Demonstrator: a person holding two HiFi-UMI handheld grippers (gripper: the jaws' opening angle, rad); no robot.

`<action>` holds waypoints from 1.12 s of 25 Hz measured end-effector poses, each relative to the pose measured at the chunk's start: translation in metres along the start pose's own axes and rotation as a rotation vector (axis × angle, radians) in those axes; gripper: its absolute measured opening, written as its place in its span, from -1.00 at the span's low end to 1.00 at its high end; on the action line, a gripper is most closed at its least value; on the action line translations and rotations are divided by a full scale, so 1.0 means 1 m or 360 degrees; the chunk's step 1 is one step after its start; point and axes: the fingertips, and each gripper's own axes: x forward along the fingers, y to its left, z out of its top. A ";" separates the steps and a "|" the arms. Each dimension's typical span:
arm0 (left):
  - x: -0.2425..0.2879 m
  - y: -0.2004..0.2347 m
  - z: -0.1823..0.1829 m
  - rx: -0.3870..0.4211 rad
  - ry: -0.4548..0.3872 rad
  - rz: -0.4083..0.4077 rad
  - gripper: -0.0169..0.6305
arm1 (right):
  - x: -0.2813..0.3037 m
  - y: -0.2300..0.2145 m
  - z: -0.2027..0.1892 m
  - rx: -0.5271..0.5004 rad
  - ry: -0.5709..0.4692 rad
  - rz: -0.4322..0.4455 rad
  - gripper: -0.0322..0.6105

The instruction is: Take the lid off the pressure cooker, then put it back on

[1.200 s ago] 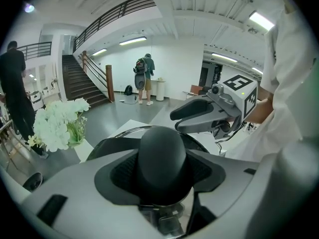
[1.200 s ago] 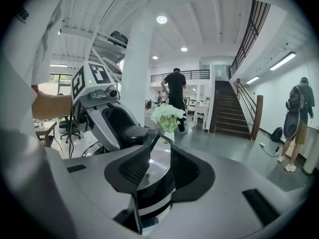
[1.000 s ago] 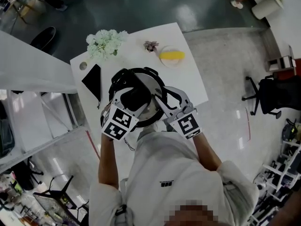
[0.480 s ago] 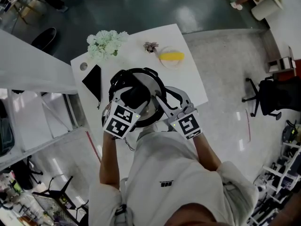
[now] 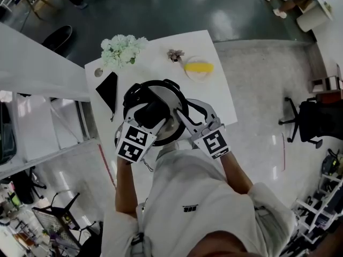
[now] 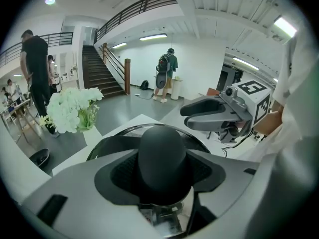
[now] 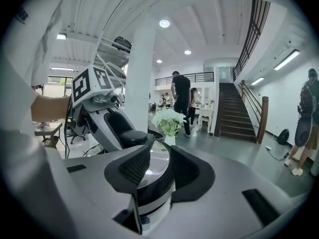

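Note:
The steel pressure cooker (image 5: 132, 96) stands on the white table (image 5: 214, 90) with its lid (image 5: 170, 98) on it. My left gripper (image 5: 153, 112) comes down from the near side and is shut on the lid's black knob (image 6: 162, 151), whose sides fill the pads. In the left gripper view, steel rim (image 6: 118, 132) shows past the knob. My right gripper (image 5: 180, 123) reaches the cooker's near right edge, its pads (image 7: 130, 169) closed on the black side handle under the shiny lid (image 7: 159, 163). Each gripper shows in the other's view: right gripper (image 6: 185, 117), left gripper (image 7: 132, 136).
White flowers (image 5: 122, 50) and a flat black slab (image 5: 107, 90) lie at the table's far left. A yellow thing on a plate (image 5: 198, 67) and a small dried sprig (image 5: 174, 54) sit far right. The table's edge runs just behind my grippers. An office chair (image 5: 313, 114) stands to the right.
My left gripper has rolled a little on the knob, its marker cube shifting slightly. The right gripper and the cooker have stayed put, lid still seated.

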 end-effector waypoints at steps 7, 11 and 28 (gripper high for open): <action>-0.004 0.001 0.002 -0.0056 -0.0042 0.0086 -0.06 | -0.001 -0.007 0.003 -0.0016 -0.0019 0.0069 -0.49; -0.006 0.001 0.000 -0.0094 -0.0037 0.0131 -0.06 | -0.001 -0.007 0.004 -0.0020 -0.0027 0.0099 -0.49; -0.031 0.008 0.020 -0.0090 -0.0112 0.0236 -0.06 | -0.002 -0.003 0.018 -0.0046 -0.0079 0.0134 -0.49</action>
